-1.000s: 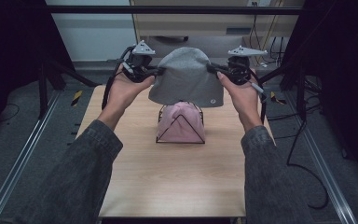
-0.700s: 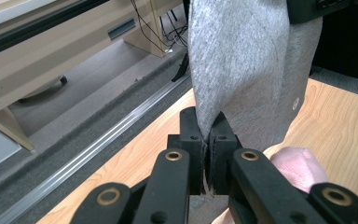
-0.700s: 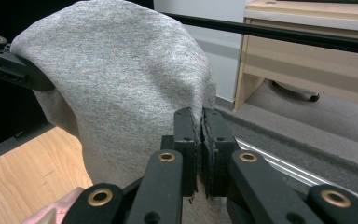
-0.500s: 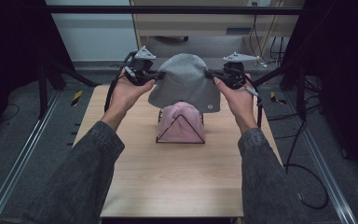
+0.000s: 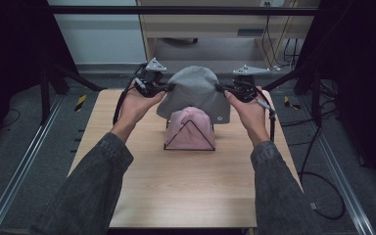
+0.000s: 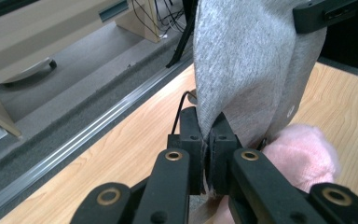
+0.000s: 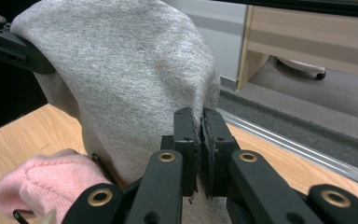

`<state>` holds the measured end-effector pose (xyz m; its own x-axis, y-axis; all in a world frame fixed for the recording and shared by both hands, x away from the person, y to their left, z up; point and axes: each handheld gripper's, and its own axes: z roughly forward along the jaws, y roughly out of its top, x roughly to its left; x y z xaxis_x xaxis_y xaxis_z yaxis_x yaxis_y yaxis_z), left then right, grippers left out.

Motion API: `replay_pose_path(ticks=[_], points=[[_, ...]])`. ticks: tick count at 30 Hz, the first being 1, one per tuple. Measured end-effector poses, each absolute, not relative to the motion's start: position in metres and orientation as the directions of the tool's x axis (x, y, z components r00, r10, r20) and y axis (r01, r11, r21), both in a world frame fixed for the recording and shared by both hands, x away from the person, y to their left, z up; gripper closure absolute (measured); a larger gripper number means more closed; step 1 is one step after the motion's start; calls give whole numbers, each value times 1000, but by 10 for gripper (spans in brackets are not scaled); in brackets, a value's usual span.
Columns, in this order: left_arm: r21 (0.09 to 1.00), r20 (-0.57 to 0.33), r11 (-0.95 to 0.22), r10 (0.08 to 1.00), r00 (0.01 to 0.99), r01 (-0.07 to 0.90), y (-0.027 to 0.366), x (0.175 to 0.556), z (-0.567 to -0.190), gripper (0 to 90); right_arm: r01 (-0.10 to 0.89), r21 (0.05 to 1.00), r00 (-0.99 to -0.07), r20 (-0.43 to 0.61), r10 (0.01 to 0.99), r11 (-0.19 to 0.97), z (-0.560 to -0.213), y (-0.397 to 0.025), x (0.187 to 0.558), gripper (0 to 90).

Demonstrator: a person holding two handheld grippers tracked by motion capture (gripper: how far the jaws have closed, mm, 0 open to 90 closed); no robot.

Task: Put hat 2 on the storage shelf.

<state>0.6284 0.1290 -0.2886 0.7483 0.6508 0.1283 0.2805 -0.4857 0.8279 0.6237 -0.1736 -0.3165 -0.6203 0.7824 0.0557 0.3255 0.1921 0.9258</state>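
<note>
Here, on the left of the high view, the person's left hand (image 5: 136,104) holds the left gripper (image 5: 165,88) up over the far part of the wooden table (image 5: 186,191). Its jaws are pressed together on the left edge of a grey hat (image 5: 195,95). In the left gripper view the left gripper (image 6: 208,135) has the grey cloth (image 6: 242,70) squeezed between its two black jaws.

In the middle, the grey hat hangs in the air between the two grippers. Under it and a bit nearer to the person sits a pink hat (image 5: 190,129) on a thin black wire stand (image 5: 176,138) shaped like a triangle. The stand is on the table. The bottom of the grey hat hangs just behind the top of the pink hat.

On the right, the right hand (image 5: 248,113) holds the right gripper (image 5: 221,89). Its jaws are pressed together on the right edge of the grey hat. In the right gripper view the right gripper (image 7: 199,126) pinches the grey cloth (image 7: 126,70), and the pink hat (image 7: 46,179) is low at the left.
</note>
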Motion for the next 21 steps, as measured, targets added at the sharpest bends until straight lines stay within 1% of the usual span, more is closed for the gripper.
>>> replay_pose_path(ticks=[12,21], points=[[824,111,-479,661,742,302,133,627,-306,873,346,910,-626,41,779,229,-326,-167,623,858],[812,98,-484,665,741,327,133,627,-324,874,382,893,-625,58,779,240,-350,-165,622,858]])
